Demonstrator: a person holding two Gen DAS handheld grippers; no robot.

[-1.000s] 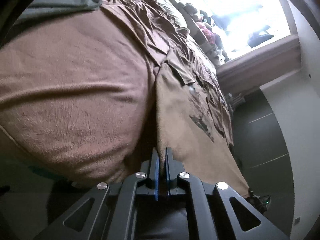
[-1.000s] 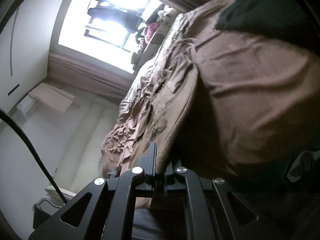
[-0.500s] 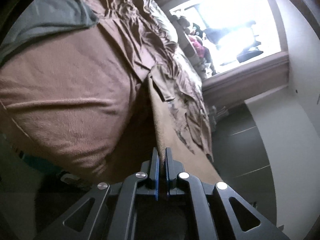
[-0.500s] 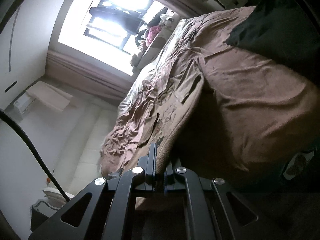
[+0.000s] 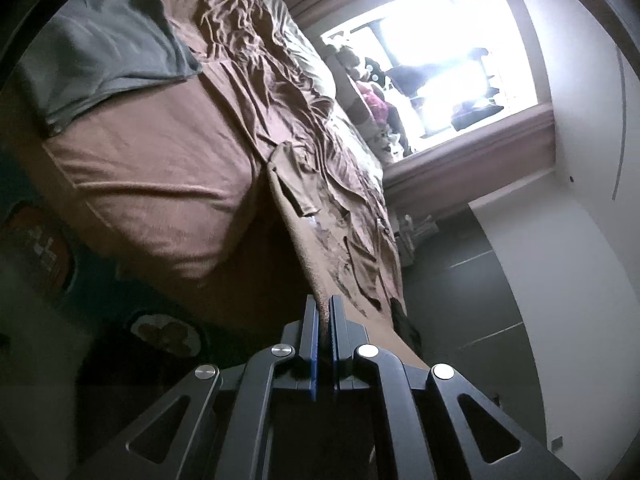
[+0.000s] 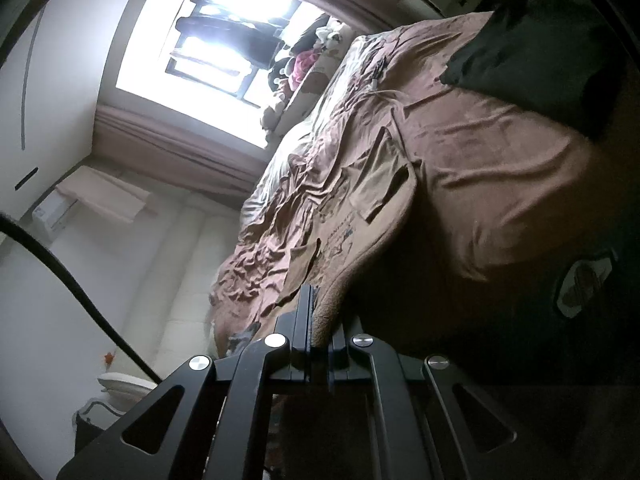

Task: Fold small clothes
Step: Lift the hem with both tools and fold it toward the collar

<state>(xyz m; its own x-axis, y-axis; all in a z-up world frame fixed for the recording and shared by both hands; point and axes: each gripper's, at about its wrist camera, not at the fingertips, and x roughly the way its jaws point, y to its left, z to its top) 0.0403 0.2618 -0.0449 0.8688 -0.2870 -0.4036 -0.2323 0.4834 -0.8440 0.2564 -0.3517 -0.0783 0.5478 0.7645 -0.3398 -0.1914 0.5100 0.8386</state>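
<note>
A tan T-shirt with a dark print (image 5: 320,236) (image 6: 360,216) hangs stretched in the air above the bed, held by its hem at two points. My left gripper (image 5: 324,304) is shut on one hem corner, the cloth edge pinched between its blue-lined pads. My right gripper (image 6: 316,300) is shut on the other hem corner. The shirt's far end with its short sleeves (image 6: 380,188) trails on the brown bedspread (image 5: 160,168) (image 6: 500,168). A folded grey garment (image 5: 104,60) lies on the bed; in the right wrist view it looks dark (image 6: 532,56).
Rumpled brown bedding (image 5: 260,48) covers the far half of the bed, with soft toys (image 6: 320,48) by a bright window (image 5: 448,56). A dark printed garment (image 5: 160,332) (image 6: 584,280) lies at the bed's near edge. A black cable (image 6: 72,280) crosses the right wrist view.
Both grippers have risen and drawn back with the shirt's hem, lifting more of it off the bed. More of the bed and the dark printed garment at the near edge now show.
</note>
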